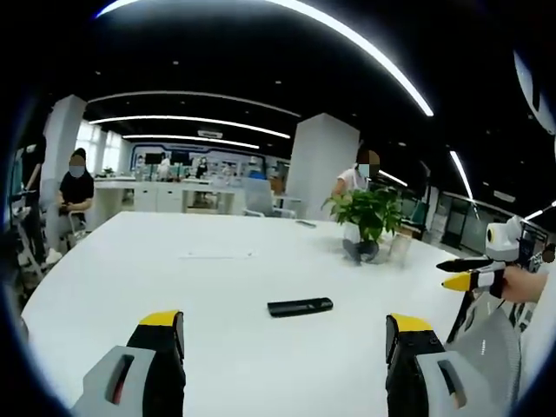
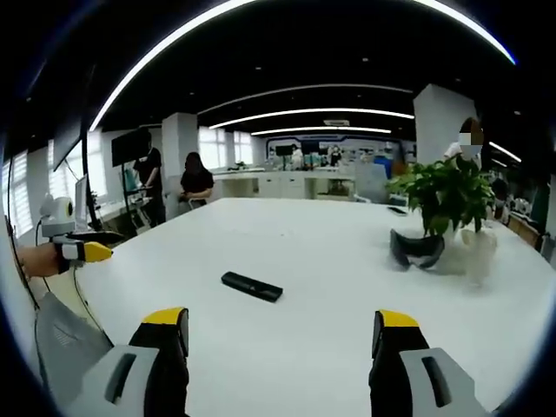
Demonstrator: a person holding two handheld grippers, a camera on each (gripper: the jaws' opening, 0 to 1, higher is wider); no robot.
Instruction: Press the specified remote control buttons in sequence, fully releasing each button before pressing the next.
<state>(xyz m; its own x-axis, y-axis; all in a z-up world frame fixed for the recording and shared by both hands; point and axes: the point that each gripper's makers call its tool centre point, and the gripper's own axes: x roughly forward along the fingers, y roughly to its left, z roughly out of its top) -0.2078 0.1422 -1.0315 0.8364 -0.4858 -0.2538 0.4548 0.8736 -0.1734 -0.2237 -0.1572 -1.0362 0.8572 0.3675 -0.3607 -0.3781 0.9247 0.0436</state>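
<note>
Hovering short of the slim black plastic remote control [image 1: 300, 306], my left gripper [image 1: 285, 339] and right gripper [image 2: 284, 334] hold jaws wide, keeping it visible before pressing.

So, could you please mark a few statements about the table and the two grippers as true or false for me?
1. The slim black remote control lies flat on the large white table. True.
2. The left gripper is clamped on the remote. False: its jaws stand wide apart, short of the remote, touching nothing.
3. A green leafy plant in a white pot stands on the table beyond the remote. True.
4. The right gripper is pressing a button. False: it is open, and the remote lies ahead of it, untouched.
5. The remote rests against the plant pot. False: bare table separates them.
</note>
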